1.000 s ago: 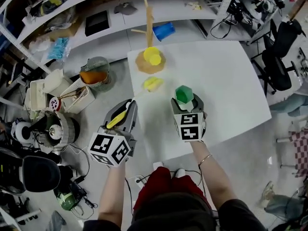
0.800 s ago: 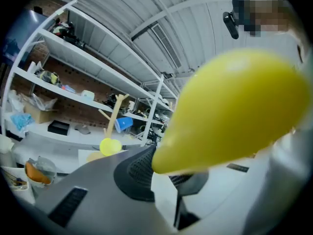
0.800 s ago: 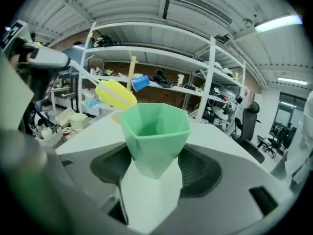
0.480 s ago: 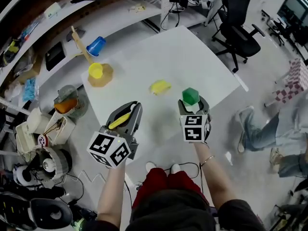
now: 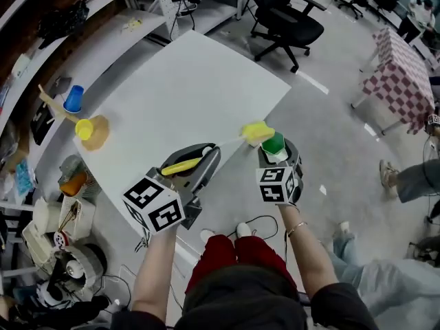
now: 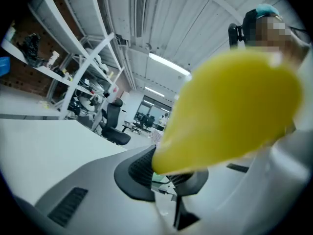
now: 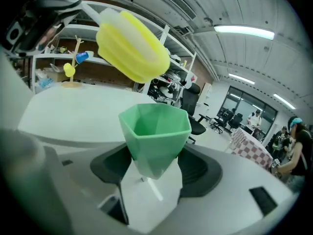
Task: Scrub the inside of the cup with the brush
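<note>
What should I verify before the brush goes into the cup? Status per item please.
1. Right gripper shut on the green cup: ok.
2. Cup mouth up, with nothing inside: ok, the right gripper view shows a bare interior.
3. Left gripper shut on the yellow brush by its handle: ok.
4. Brush head inside the cup: not ok, it is above the rim, outside.
5. Head centred over the mouth: not ok, it sits off to one side in the right gripper view.
6. Grip firm enough for scrubbing: cannot tell.
</note>
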The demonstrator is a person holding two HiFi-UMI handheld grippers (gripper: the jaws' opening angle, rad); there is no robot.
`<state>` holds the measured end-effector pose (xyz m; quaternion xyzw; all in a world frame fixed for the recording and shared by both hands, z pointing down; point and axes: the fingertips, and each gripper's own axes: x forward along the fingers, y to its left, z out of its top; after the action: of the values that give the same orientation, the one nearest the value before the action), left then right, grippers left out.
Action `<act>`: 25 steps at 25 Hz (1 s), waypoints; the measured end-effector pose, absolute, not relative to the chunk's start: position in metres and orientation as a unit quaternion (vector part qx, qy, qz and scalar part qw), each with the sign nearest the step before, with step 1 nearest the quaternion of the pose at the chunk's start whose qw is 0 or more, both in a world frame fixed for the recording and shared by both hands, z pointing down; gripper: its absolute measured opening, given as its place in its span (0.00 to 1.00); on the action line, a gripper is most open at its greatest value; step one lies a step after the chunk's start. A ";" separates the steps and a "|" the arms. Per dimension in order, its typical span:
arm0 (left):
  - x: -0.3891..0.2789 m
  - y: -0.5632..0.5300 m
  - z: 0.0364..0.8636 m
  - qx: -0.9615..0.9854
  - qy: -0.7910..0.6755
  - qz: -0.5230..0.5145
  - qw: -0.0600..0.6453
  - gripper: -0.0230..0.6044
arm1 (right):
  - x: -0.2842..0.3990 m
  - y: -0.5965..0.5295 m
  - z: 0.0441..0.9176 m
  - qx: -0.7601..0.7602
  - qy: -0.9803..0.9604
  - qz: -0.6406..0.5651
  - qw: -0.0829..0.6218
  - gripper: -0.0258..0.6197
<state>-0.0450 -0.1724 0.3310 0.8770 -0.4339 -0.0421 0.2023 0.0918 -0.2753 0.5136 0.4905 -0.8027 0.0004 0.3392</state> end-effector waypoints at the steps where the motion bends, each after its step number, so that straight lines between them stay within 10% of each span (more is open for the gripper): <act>1: -0.028 -0.176 0.333 0.885 -0.416 -0.030 0.204 0.11 | 0.106 -0.275 0.516 0.497 -0.796 -0.002 0.345 0.52; 25: 0.173 -0.222 0.437 0.897 -0.255 0.109 0.345 0.11 | 0.259 -0.245 0.539 0.473 -0.695 -0.200 0.502 0.52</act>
<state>0.1731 -0.2224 0.4370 0.8967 -0.2547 0.1092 0.3451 0.2592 -0.2447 0.5387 0.4732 -0.6954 -0.2000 0.5024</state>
